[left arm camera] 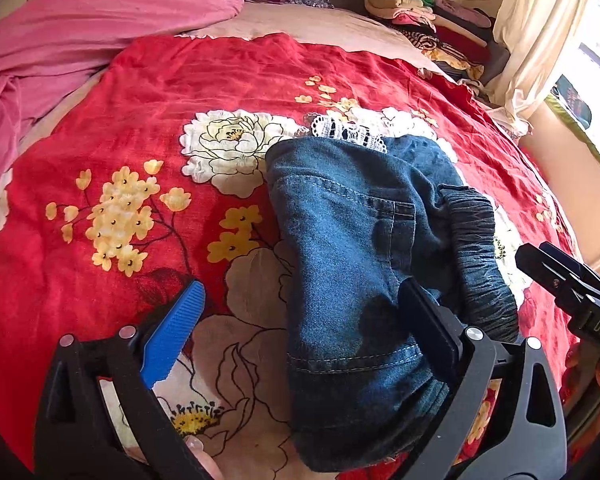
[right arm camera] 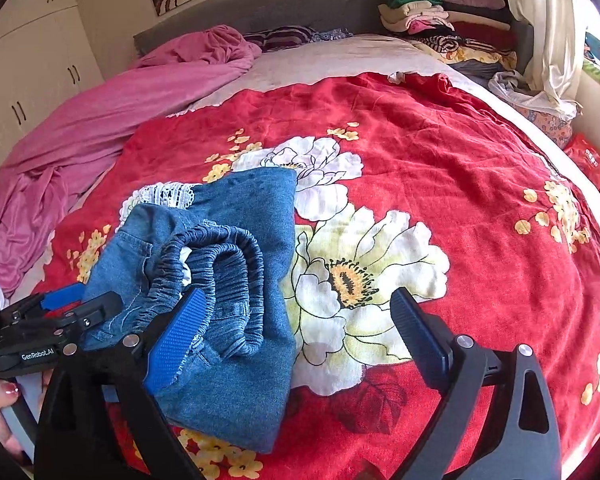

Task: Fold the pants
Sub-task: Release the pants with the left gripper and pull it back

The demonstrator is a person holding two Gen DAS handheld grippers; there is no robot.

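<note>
The near end of the folded pants [left arm camera: 340, 264] runs out of sight under the frame of the left gripper [left arm camera: 304, 332], and in the left wrist view its right finger covers part of the denim. In the right wrist view the left gripper [right arm camera: 60, 300] shows only as a dark frame with one blue pad at the pants' left edge; the person's fingers with painted nails are cut off at the picture's border. Whether any finger brushes the cloth I cannot tell for sure; the pads seem to stand clear of it.

Both pairs of tongs stand wide open and hold nothing. The pants lie flat between and ahead of the left gripper's fingers, nearer the right one. The right gripper [right arm camera: 300, 324] has the bundle at and beyond its left pad, with bare bedspread between its fingers.

The pants are blue denim, folded into a thick, roughly rectangular packet, with pale stitching, a pocket seam, and a gathered elastic waistband curled on top. A strip of white lace [left arm camera: 348, 130] peeps out at the far end. The pads are ribbed blue plastic on black frames.

Under everything lies a red bedspread [left arm camera: 148, 92] printed with large white and yellow flowers. Left of the tongs, well apart, a pink sheet [left arm camera: 60, 40] is crumpled; far ahead and right, a stack of folded clothes [right arm camera: 440, 12] sits by the headboard.
</note>
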